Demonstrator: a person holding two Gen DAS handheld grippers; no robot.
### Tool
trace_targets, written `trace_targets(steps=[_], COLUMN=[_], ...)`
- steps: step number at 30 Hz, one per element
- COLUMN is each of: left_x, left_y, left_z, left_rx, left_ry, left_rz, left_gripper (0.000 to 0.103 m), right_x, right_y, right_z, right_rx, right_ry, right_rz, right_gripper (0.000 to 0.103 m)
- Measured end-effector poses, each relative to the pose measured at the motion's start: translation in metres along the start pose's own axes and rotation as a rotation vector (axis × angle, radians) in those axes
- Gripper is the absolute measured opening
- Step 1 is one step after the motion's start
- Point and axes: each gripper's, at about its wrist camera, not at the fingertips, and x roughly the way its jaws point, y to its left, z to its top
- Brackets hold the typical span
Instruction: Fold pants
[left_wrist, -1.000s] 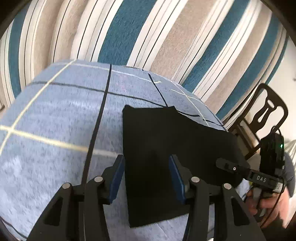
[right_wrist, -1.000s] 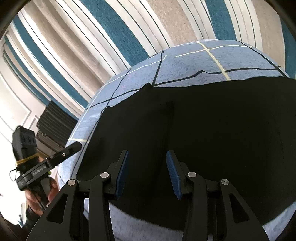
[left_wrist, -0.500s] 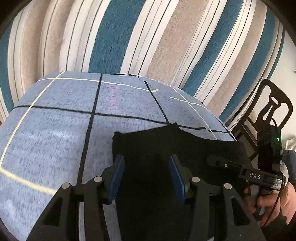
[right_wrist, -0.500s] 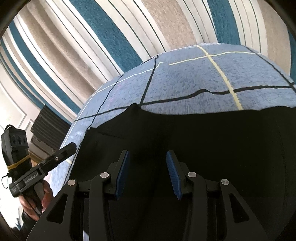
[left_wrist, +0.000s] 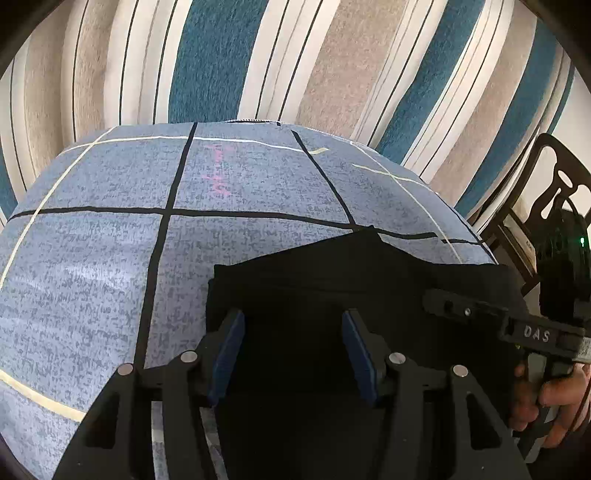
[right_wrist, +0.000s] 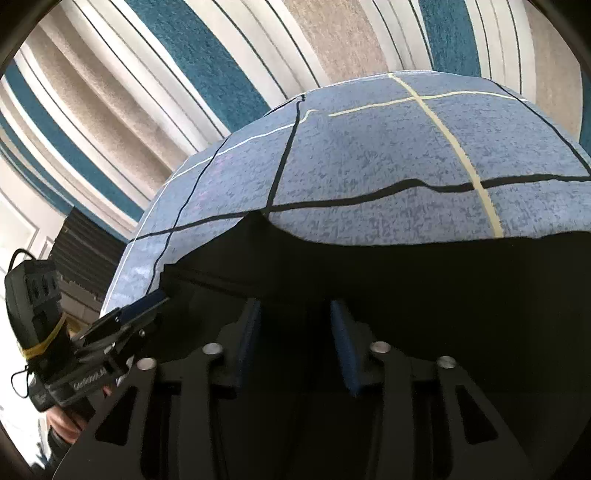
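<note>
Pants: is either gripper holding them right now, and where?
Neither. Both the left gripper and right gripper are open above the black pants, clamping nothing.

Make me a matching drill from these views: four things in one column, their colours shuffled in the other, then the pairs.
Things:
1. pants
2. bedsheet
3. chair
4. tong pads

Colours:
A. dark blue
B. black cloth
C. light blue with a grid of lines
D. dark frame with cut-outs

Pairs: 1-B, 2-C, 3-D, 4-A

Blue checked bedsheet (left_wrist: 110, 258) with black and cream lines across centre frame, striped teal-beige curtain (left_wrist: 332, 66) along the top, dark chair (left_wrist: 532, 192) at right edge
</note>
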Motion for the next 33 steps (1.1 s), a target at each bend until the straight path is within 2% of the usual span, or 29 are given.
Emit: trace_targets(steps=[1, 3, 7, 9, 10, 12, 16, 19, 21, 23, 26, 33], left_x=[0.000, 0.000, -0.019, -0.035, -0.041, -0.055, -0.074, -0.075, -0.070, -0.070, -0.071, -0.076], left_y=[0.000, 0.001, 0.002, -0.001, -0.002, -0.005, -0.017, -0.026, -0.032, -0.041, -0.047, -0.058], left_z=[0.000, 0.001, -0.001, -0.007, -0.011, -0.024, -0.056, -0.076, -0.089, -0.096, -0.098, -0.101], left_rx=[0.000, -0.009, -0.037, -0.036, -0.032, -0.024, -0.010, -0.008, 0.000, 0.033, 0.036, 0.042], left_ry=[-0.003, -0.007, -0.032, -0.059, -0.069, -0.084, -0.084, -0.057, -0.023, -0.038, -0.040, -0.036], left_rz=[0.001, -0.003, -0.003, 0.004, 0.011, 0.021, 0.020, -0.004, -0.005, 0.016, 0.018, 0.029], left_gripper=[0.058, 0.058, 0.058, 0.058, 0.058, 0.058, 0.058, 0.058, 0.058, 0.058, 0.058, 0.058], right_x=[0.001, 0.002, -0.011, -0.025, -0.034, -0.050, -0.066, -0.065, -0.052, -0.058, -0.066, -0.095], right_y=[0.000, -0.004, -0.006, -0.003, 0.000, 0.007, 0.035, 0.044, 0.037, 0.029, 0.027, 0.026], right_z=[0.001, 0.003, 0.000, -0.007, -0.013, -0.031, -0.070, -0.095, -0.105, -0.108, -0.109, -0.121], right_rx=[-0.001, 0.020, 0.033, 0.017, -0.004, -0.030, -0.110, -0.144, -0.136, -0.105, -0.100, -0.083], right_ry=[0.002, 0.000, -0.012, -0.037, -0.059, -0.090, -0.100, -0.083, -0.025, -0.046, -0.039, -0.077], right_rz=[-0.011, 0.004, 0.017, 0.015, 0.010, 0.016, 0.032, 0.049, 0.010, 0.032, -0.026, -0.066], right_gripper=[0.009, 0.007, 0.008, 0.017, 0.020, 0.020, 0.020, 0.020, 0.019, 0.019, 0.020, 0.020])
